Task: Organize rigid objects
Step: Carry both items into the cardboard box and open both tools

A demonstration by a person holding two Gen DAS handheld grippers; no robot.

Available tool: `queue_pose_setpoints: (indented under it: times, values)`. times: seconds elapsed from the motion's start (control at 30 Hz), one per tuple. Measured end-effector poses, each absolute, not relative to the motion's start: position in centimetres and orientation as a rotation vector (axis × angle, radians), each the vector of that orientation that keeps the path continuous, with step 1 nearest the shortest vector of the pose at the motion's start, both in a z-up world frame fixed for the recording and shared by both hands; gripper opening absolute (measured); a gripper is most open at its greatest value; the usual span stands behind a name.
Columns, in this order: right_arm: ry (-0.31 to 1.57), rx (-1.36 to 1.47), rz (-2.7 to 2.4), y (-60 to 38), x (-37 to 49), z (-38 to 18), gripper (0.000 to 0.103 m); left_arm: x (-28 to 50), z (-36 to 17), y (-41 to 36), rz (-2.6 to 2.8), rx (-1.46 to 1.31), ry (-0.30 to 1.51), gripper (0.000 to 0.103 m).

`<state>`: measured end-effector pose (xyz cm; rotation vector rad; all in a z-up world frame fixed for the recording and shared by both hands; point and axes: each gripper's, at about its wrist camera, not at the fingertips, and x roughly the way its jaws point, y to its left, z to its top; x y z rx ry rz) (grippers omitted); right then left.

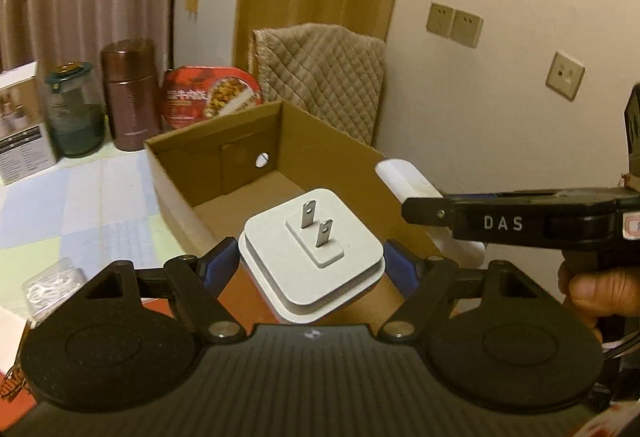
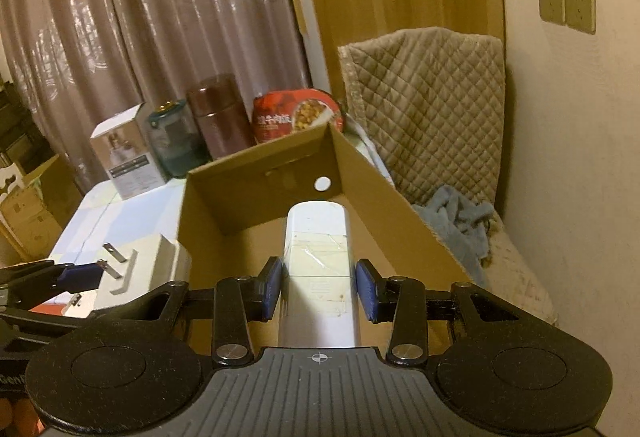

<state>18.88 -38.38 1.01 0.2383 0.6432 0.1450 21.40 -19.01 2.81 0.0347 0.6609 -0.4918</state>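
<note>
Over the cardboard box point(image 1: 256, 157), our left tongs point(image 1: 312, 265) clamped a white plug adapter point(image 1: 316, 249); our right tongs point(image 2: 320, 287) clamped a white remote point(image 2: 318, 257).

Both wrist views look forward, close over the open cardboard box point(image 1: 256, 141) point(image 2: 256, 197), the left from its left; both share the box.

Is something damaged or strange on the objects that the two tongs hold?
The long white plastic remote-like bar in the right tongs has clear tape across its middle, like a repair. The square white plug adapter looks intact.
</note>
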Motion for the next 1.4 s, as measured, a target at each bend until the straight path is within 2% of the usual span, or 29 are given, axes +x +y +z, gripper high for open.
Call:
queue_pose_setpoints:
  times: [0.23,0.33,1.2,1.4]
  values:
    - [0.653,0.270,0.140,-39.4,19.7,0.3,0.037,22.1,1.4,-20.3,-0.506,0.079,0.682,0.075]
    - [0.655,0.280,0.135,-39.6,19.7,0.3,0.037,22.2,1.2,-20.4,-0.501,0.098,0.686,0.083]
    - [0.688,0.304,0.191,-37.3,20.2,-1.0,0.037,17.3,1.8,-10.2,-0.286,-0.094,0.649,0.083]
    - [0.636,0.307,0.179,-37.2,19.0,1.0,0.048,16.1,1.2,-8.5,-0.249,-0.098,0.648,0.083]
